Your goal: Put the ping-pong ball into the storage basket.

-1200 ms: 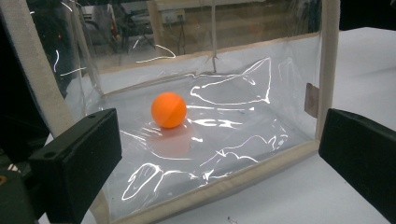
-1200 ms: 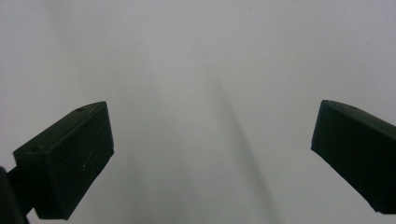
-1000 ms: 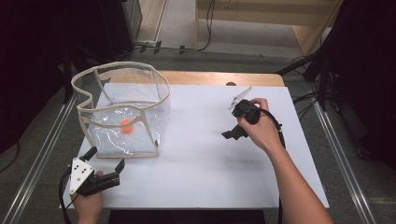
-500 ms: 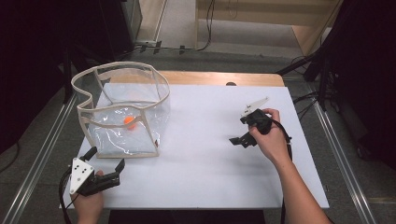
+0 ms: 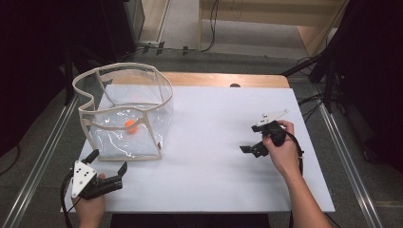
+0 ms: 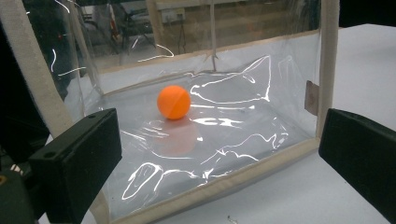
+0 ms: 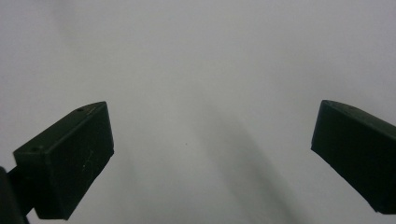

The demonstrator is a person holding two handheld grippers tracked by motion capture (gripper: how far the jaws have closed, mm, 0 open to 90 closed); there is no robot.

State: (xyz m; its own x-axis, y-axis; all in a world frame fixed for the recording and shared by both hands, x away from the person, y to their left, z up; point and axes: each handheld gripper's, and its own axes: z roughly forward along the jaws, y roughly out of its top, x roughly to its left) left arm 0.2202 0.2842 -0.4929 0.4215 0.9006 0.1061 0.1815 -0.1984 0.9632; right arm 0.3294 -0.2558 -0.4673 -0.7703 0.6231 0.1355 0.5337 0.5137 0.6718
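Note:
A clear plastic bin with beige trim stands open-topped at the table's left. An orange ball lies on its floor. My left gripper is open at the near left corner, just in front of the bin and aimed at it. In the left gripper view the ball shows through the bin's front wall, between the spread jaws of the left gripper. My right gripper is open and empty at the right, low over the white table. The right gripper has bare tabletop between its jaws.
A wooden strip runs along the table's far edge. Metal rails flank both sides. Cables lie on the floor beyond. White tabletop stretches between the bin and my right hand.
My right gripper has drawn back to the right and nearer to the person, away from the bin. The ball has shifted slightly inside the bin. The left gripper has stayed put.

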